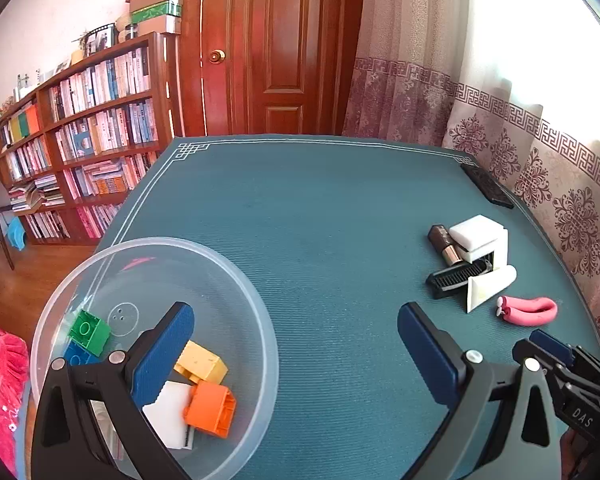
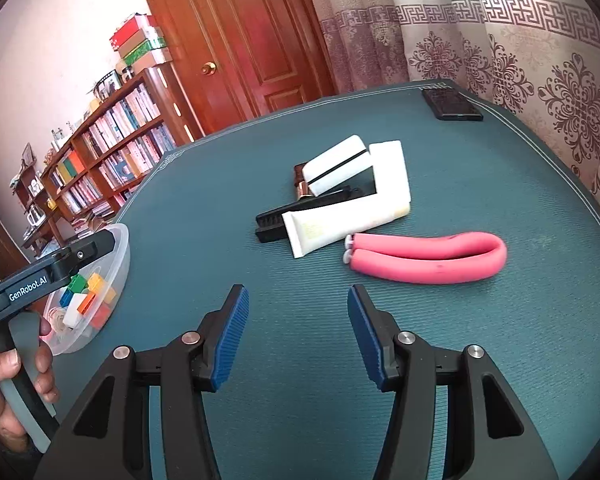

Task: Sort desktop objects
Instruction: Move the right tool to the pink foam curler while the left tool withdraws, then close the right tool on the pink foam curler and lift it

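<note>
My left gripper [image 1: 296, 316] is open and holds nothing. Its left finger hangs over a clear plastic bowl [image 1: 240, 274] that holds green [image 1: 88, 332], blue [image 1: 76, 354], yellow [image 1: 202, 362], orange [image 1: 212, 408] and white [image 1: 170, 408] bricks. My right gripper [image 2: 296, 296] is open and holds nothing, low over the teal mat. Just beyond it lies a pink foam curler [image 2: 428, 258]. Behind that sit a white tube [image 2: 340, 224], a black comb [image 2: 276, 220], a white box [image 2: 336, 170] and a lipstick [image 2: 300, 184].
A black phone [image 2: 452, 105] lies at the mat's far right corner near the curtain. The bowl [image 2: 122, 256] stands at the table's left edge, with a hand [image 2: 4, 380] holding the left gripper there. A bookshelf and a door stand beyond the table.
</note>
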